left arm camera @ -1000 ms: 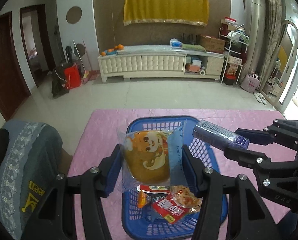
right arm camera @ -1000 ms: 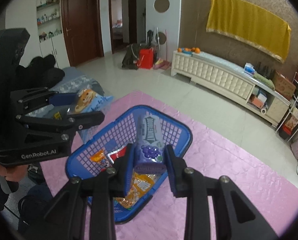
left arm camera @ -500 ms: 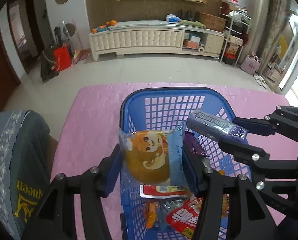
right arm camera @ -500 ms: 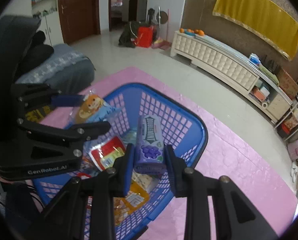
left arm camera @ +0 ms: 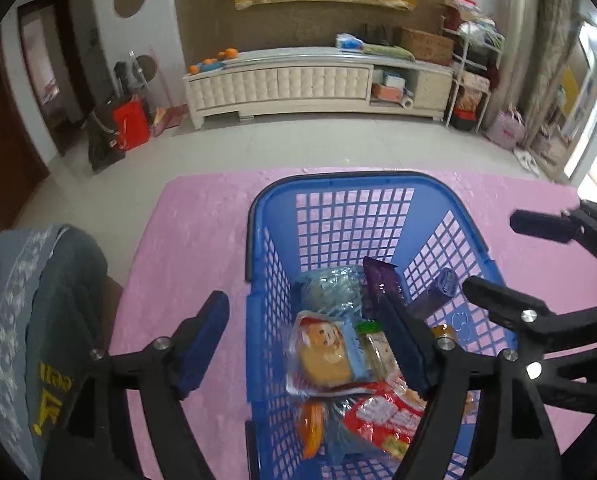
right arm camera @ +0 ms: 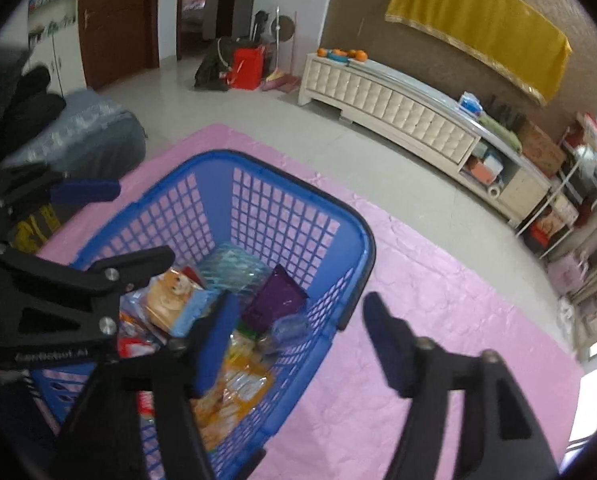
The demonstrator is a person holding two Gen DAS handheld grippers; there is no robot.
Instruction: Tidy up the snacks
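A blue plastic basket (left arm camera: pixel 354 188) stands on the pink table cover (left arm camera: pixel 186 240) and holds several snack packs. The orange cartoon bun pack (left arm camera: pixel 326 354) lies inside it, and the purple gum pack (left arm camera: pixel 438 290) leans against the right wall. My left gripper (left arm camera: pixel 306 336) is open and empty over the basket's left rim. My right gripper (right arm camera: pixel 298 336) is open and empty over the basket's (right arm camera: pixel 258 168) right rim. The bun pack (right arm camera: pixel 174 300) and a purple packet (right arm camera: pixel 276 300) show in the right wrist view.
A grey cushion (left arm camera: pixel 30 320) lies off the table's left edge. A white TV cabinet (left arm camera: pixel 298 80) stands against the far wall, with a red bag (left arm camera: pixel 130 128) on the floor to its left. Pink table cover extends right of the basket (right arm camera: pixel 438 300).
Both grippers have opened and let go. The bun pack and the gum pack have dropped into the basket. Both grippers sit lower and closer over the basket.
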